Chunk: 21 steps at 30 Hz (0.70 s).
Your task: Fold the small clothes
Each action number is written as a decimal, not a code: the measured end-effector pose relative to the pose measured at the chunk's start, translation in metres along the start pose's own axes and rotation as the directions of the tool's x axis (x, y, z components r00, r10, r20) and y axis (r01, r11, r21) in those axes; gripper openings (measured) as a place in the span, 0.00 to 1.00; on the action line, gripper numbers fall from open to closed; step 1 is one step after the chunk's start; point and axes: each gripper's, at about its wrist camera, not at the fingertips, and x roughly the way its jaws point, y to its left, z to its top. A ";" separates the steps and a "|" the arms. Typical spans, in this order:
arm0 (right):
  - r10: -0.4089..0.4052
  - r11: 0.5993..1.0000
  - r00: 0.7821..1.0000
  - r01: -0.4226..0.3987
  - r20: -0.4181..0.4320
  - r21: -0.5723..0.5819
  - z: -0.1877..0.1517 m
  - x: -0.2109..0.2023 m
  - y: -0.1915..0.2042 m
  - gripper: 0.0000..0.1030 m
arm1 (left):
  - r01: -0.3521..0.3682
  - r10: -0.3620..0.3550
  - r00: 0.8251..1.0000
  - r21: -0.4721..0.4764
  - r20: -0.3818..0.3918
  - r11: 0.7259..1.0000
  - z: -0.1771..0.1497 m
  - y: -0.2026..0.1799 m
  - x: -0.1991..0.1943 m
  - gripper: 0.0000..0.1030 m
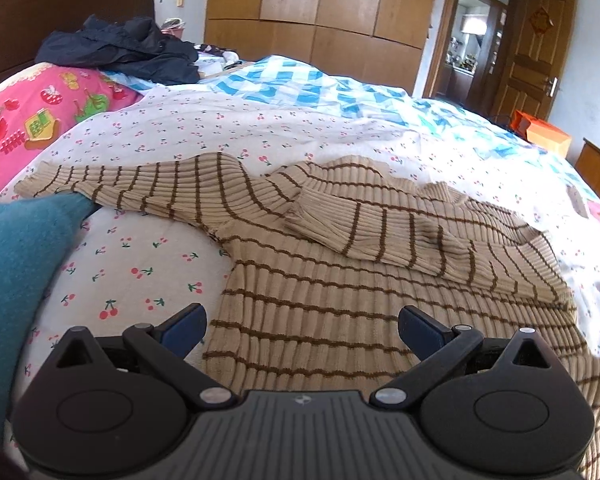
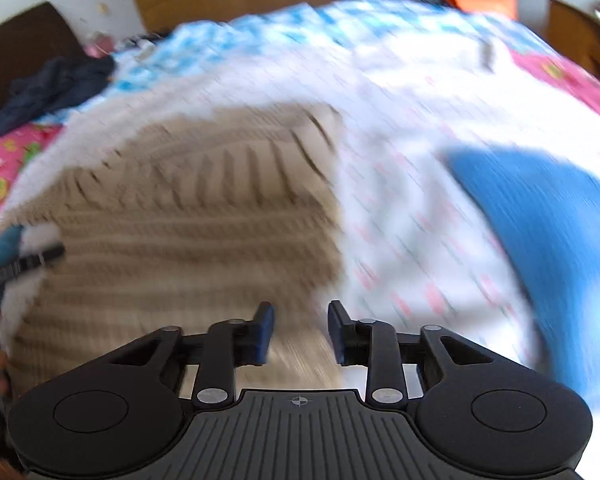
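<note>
A beige ribbed sweater with brown stripes (image 1: 324,280) lies flat on the bed. Its right sleeve (image 1: 412,236) is folded across the chest. Its left sleeve (image 1: 140,184) stretches out to the left. My left gripper (image 1: 302,326) is wide open and empty, above the sweater's lower body. In the blurred right wrist view the sweater (image 2: 188,216) fills the left half. My right gripper (image 2: 300,320) is partly open with nothing between its fingers, over the sweater's right edge.
The bed has a white cherry-print sheet (image 1: 148,264). A teal garment (image 1: 16,264) lies at the left, a blue garment (image 2: 548,232) at the right. A pink blanket (image 1: 40,120) and dark clothes (image 1: 124,48) are at the head. A wardrobe (image 1: 324,8) stands behind.
</note>
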 end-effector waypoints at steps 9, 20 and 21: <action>0.056 0.997 0.969 -0.041 -0.239 0.070 -0.049 0.015 -0.007 0.23 | 0.027 -0.028 1.000 0.090 0.007 0.996 -0.007 -0.020 -0.012 1.00; 0.008 0.998 0.911 -0.031 -0.412 -0.050 -0.062 -0.009 0.006 0.05 | 0.025 -0.015 0.997 0.129 -0.074 0.991 -0.015 -0.023 -0.011 1.00; 0.005 0.998 0.910 -0.028 -0.415 -0.048 -0.061 -0.009 0.007 0.07 | 0.022 -0.008 0.995 0.134 -0.098 0.991 -0.016 -0.023 -0.008 1.00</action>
